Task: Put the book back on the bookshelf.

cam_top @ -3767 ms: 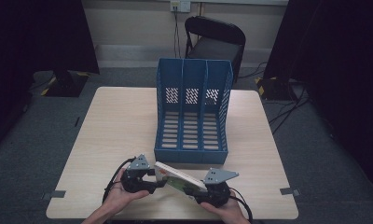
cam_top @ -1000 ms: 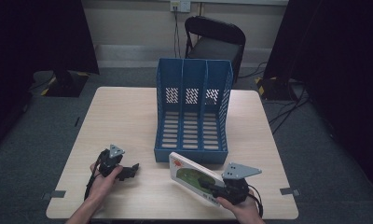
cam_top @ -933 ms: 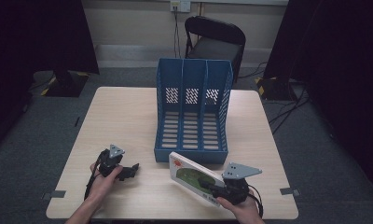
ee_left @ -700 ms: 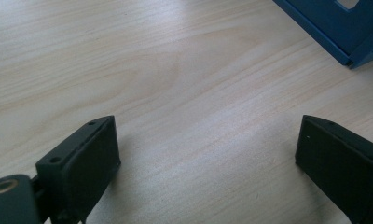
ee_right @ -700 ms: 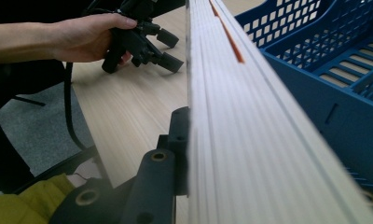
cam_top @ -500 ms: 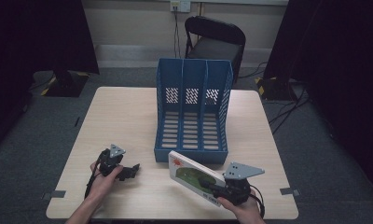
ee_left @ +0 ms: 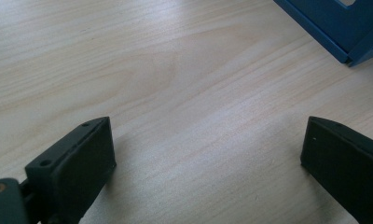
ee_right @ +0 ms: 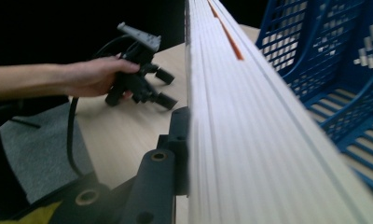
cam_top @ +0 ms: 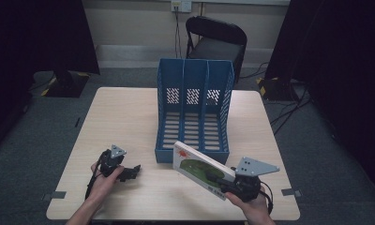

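Pale wood table (cam_top: 129, 117) carries a blue three-slot file rack (cam_top: 195, 108), lying open toward the person, apparently so a book can slide in. Just before its mouth, the book (cam_top: 197, 166) hangs tilted above the table, the right gripper (cam_top: 218, 180) fingers clamped on its edge. Left gripper (cam_top: 131, 171) rests aside, fingers just spread wide, nothing between.
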{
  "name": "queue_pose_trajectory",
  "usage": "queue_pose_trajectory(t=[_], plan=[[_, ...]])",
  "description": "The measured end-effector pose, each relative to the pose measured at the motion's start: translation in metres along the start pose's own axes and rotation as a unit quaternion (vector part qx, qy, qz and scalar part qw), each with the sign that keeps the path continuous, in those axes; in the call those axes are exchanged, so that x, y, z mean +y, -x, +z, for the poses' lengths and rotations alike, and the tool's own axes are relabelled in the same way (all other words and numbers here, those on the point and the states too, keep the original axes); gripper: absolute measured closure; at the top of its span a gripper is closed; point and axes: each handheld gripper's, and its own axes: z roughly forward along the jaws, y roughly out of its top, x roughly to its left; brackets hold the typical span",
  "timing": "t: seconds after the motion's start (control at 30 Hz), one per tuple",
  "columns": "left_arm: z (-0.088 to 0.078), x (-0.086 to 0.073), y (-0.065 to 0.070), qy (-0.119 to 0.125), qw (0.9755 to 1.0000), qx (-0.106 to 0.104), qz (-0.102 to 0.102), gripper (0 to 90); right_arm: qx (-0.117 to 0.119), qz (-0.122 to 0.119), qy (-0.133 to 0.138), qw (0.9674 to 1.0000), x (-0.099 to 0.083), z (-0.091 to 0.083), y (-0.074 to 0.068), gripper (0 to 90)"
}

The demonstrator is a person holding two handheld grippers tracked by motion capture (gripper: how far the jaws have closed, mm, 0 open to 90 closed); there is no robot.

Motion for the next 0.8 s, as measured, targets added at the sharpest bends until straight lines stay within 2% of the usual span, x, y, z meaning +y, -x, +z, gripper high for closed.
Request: queue_pose_trajectory(t=[0.27,0.8], plan=[[0.0,0.0,0.0,-0.002,1.0,0.0,0.002,2.1,-0.024,0.006,0.009,0.9996,0.012,-0.008,0.013,76.7],[0.001,0.001,0.0,-0.004,1.0,0.0,0.0,0.0,-0.065,0.012,0.029,0.9974,0.032,-0.01,0.033,76.7]])
